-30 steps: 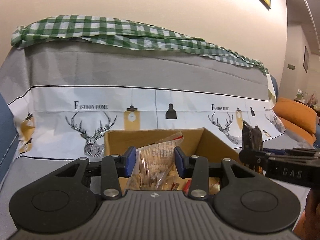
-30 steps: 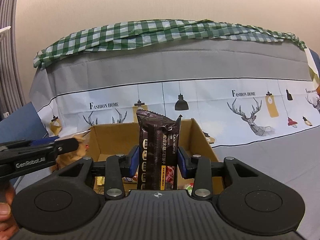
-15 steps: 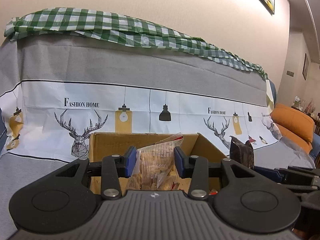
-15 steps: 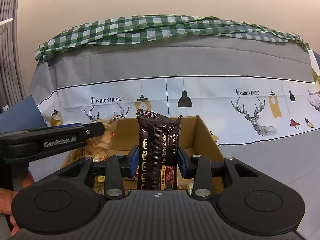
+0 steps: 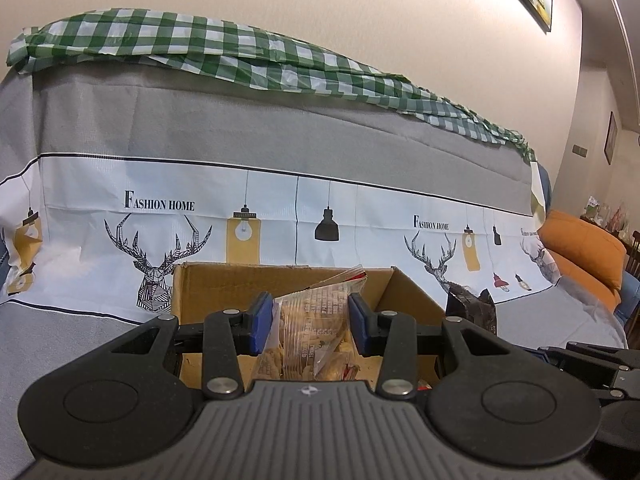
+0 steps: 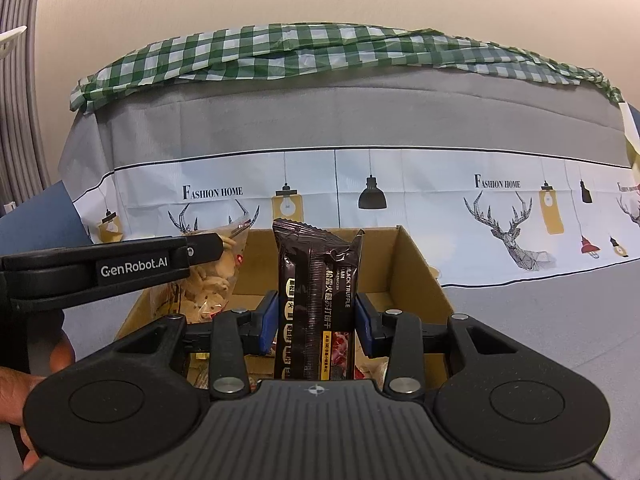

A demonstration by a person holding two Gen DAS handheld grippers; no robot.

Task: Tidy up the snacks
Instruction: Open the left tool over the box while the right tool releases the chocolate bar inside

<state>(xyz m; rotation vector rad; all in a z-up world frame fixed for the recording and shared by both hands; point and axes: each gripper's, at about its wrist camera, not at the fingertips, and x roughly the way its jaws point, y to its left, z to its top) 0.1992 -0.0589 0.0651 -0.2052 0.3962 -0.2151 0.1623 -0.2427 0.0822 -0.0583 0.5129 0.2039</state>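
Left wrist view: the left gripper (image 5: 310, 328) is part-closed, its blue pads pressed against both sides of a clear bag of crackers (image 5: 312, 332). The bag stands upright between the pads, over the open cardboard box (image 5: 208, 292). The box sits on a grey cover (image 5: 60, 344) spread over a sofa. The sofa back carries a white band printed with deer heads, hanging lamps and the words "FASHION HOME". A green checked cloth (image 5: 240, 56) lies along the top of the sofa back. To the right, the top of a dark snack packet (image 5: 470, 308) shows just beside the box wall, and an orange cushion (image 5: 580, 252) lies further right.

Right wrist view: the right gripper (image 6: 316, 320) is part-closed on the dark snack packet (image 6: 316, 280), labelled "BLACK TRUFFLE". The packet stands upright between the blue pads, over the same cardboard box (image 6: 416, 264). Loose snack items lie on the box floor, too hidden to identify. At left, the left gripper (image 6: 208, 248) reaches in from the side, marked "GenRobot.AI", with the clear bag of crackers (image 6: 212, 280) held over the left part of the box. Part of a hand (image 6: 24, 392) shows at the lower left edge.
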